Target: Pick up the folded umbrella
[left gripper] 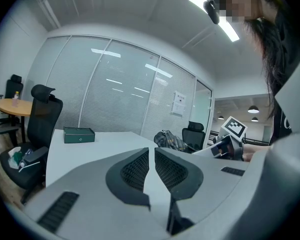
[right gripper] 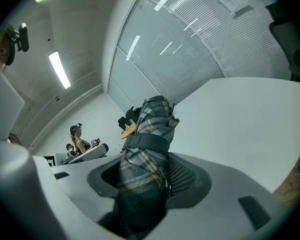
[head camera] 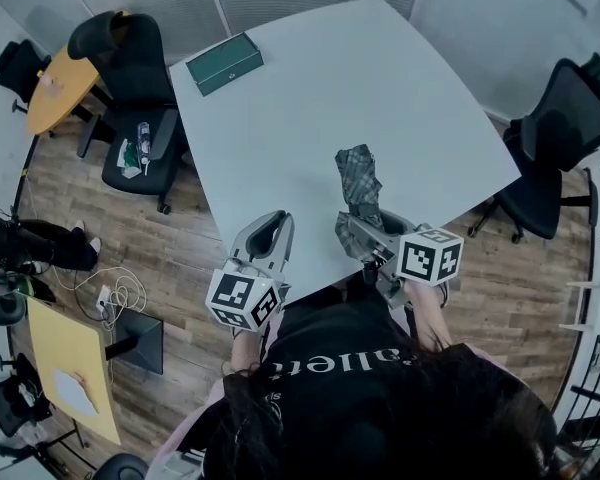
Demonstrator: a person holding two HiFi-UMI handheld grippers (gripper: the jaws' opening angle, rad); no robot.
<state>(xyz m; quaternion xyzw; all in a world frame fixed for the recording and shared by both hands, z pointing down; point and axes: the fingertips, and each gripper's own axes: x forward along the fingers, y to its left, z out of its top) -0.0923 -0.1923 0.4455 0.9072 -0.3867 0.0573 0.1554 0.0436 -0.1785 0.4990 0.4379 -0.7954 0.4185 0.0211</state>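
The folded umbrella [head camera: 359,183] is grey plaid with a dark strap round its middle. My right gripper [head camera: 358,233] is shut on its near end, and the rest sticks out over the white table [head camera: 310,98]. In the right gripper view the umbrella [right gripper: 147,149] fills the gap between the jaws, with both pads pressing on it. My left gripper [head camera: 270,233] sits at the table's near edge, to the left of the right one. In the left gripper view the left gripper [left gripper: 151,169] has its jaws nearly together with nothing between them, and the umbrella [left gripper: 171,140] lies beyond to the right.
A green box [head camera: 225,64] lies at the table's far left corner. Black office chairs stand at the left [head camera: 130,78] and right [head camera: 560,138] of the table. A round wooden table [head camera: 55,88] is at far left. Cables lie on the wooden floor [head camera: 115,293].
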